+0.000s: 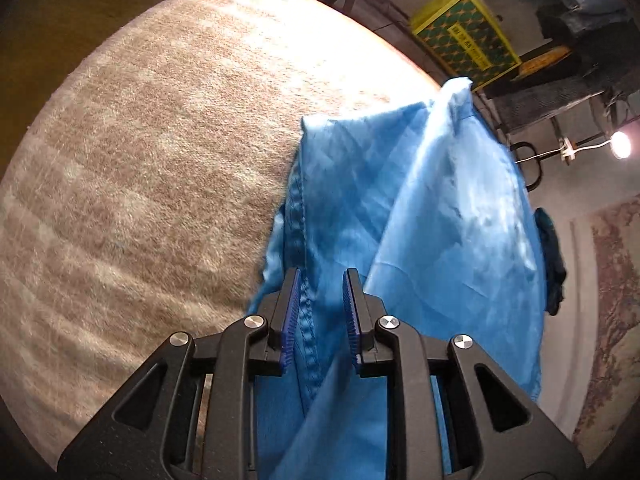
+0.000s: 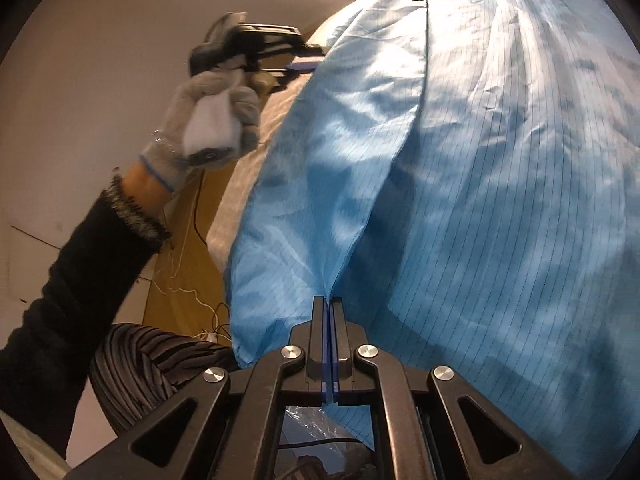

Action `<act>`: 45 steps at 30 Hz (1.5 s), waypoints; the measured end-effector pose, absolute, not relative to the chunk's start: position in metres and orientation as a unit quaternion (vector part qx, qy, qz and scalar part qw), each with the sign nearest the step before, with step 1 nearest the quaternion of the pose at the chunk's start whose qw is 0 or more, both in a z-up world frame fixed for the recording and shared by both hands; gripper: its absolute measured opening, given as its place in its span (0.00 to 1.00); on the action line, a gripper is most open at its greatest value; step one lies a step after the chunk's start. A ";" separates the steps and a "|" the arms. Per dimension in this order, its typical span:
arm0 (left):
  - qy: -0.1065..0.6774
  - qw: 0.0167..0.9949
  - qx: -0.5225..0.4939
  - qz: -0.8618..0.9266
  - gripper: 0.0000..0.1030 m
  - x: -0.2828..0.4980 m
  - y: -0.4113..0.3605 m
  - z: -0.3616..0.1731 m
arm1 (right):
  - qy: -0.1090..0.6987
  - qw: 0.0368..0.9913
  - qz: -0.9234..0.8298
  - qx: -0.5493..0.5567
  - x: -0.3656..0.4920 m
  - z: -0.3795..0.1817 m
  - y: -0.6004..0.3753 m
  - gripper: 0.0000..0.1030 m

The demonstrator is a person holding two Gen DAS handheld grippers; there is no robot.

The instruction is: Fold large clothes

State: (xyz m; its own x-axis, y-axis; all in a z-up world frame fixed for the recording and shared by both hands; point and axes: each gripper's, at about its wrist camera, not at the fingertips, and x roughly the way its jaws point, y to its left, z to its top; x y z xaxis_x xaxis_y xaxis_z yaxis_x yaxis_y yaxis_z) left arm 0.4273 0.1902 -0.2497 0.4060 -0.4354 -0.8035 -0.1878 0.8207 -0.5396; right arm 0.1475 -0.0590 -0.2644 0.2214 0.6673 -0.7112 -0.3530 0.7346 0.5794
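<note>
A large light-blue garment (image 1: pixel 420 220) with fine pinstripes hangs in the air over a beige carpeted surface (image 1: pixel 160 160). My left gripper (image 1: pixel 322 292) has its jaws apart, with the garment's stitched hem lying between the blue pads. My right gripper (image 2: pixel 329 320) is shut on a fold of the same garment (image 2: pixel 480 200), which fills the right wrist view. The left gripper also shows in the right wrist view (image 2: pixel 304 64), held by a gloved hand (image 2: pixel 216 120) at the garment's upper edge.
A yellow box with green dots (image 1: pixel 464 36) and stacked dark clothes (image 1: pixel 588 4) stand beyond the carpet's far edge. A lamp (image 1: pixel 620 144) glows at right. A striped round cushion (image 2: pixel 148 364) and loose cables (image 2: pixel 200 300) lie below on the floor.
</note>
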 end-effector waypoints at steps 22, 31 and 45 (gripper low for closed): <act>0.503 0.834 -0.220 -0.051 0.01 0.418 0.200 -0.234 | 0.535 0.747 0.357 0.166 0.129 -0.267 -0.039 0.00; 0.498 0.831 -0.237 -0.067 0.13 0.375 0.214 -0.207 | 0.511 0.754 0.395 0.116 0.118 -0.251 -0.024 0.33; 0.566 0.768 -0.256 -0.154 0.27 0.177 0.196 -0.218 | 0.534 0.751 0.381 0.074 0.111 -0.280 -0.013 0.33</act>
